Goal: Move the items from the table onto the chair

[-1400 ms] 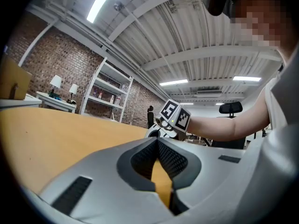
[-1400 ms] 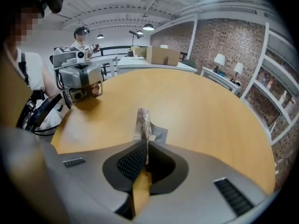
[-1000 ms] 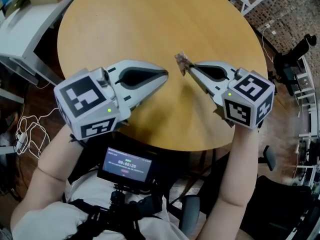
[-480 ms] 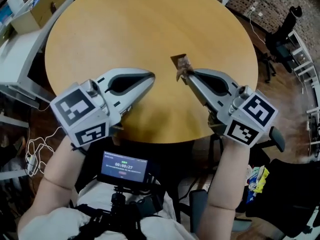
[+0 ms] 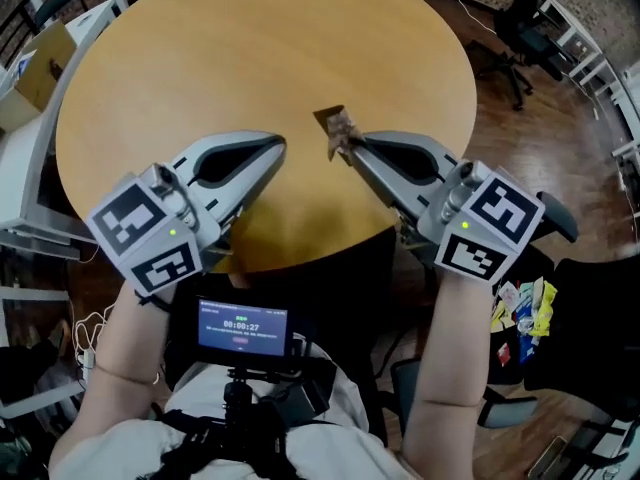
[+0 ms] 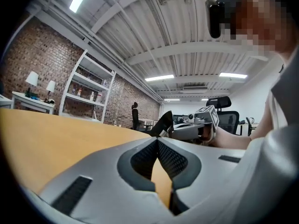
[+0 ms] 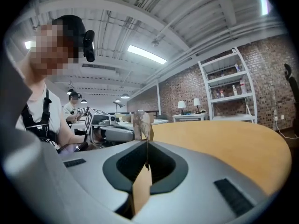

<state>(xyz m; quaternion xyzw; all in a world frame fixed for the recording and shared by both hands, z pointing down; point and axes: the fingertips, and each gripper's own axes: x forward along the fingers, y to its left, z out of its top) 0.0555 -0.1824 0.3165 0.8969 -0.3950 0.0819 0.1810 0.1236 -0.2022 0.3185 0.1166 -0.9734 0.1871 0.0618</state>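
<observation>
head view: right gripper pinches a brown packet over the round table, inside its near edge; left gripper pressed together, well left.

A round counter of light yellow wood stands on a dark brown plank floor. Past its far right edge is a black office chair. To its left are a brown cardboard box and a white desk. A red-brick wall backs a tall white open shelving unit and two white-shaded lamps. Long strip lights glow under a white ribbed ceiling
</observation>
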